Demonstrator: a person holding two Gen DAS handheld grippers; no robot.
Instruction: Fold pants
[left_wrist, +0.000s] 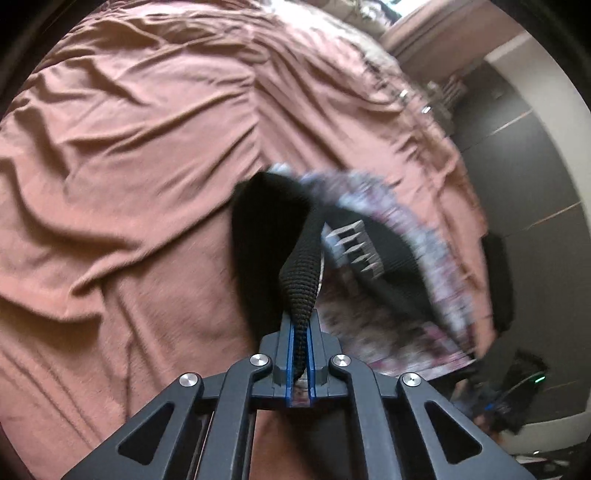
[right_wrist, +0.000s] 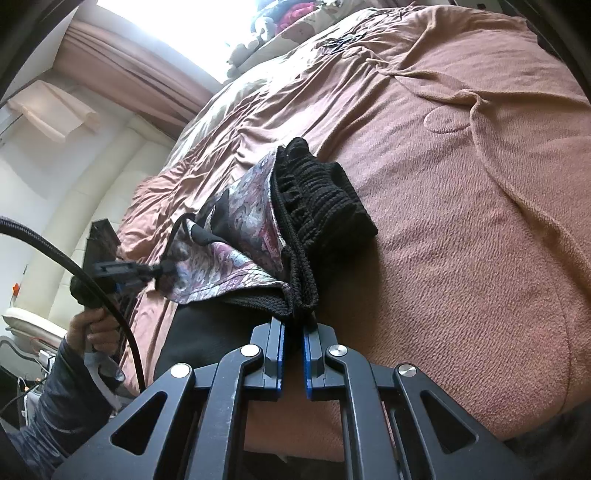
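Pants (left_wrist: 388, 236) hang bunched between the two grippers above a wrinkled brown bedspread (left_wrist: 122, 155); they are patterned in pink, grey and purple with a black ribbed waistband (right_wrist: 317, 192). The left gripper (left_wrist: 300, 334) has its blue-lined jaws pressed nearly together on a strip of that black ribbed band, which rises from the jaws toward the rest of the garment. The right gripper (right_wrist: 292, 325) pinches a gathered bundle of the black knit edge, jaws slightly apart around the thick fabric. In the right wrist view the person's left hand (right_wrist: 92, 328) grips the other tool's handle, a black cable (right_wrist: 74, 258) curving past it, with curtains (right_wrist: 122, 70) beyond the bed
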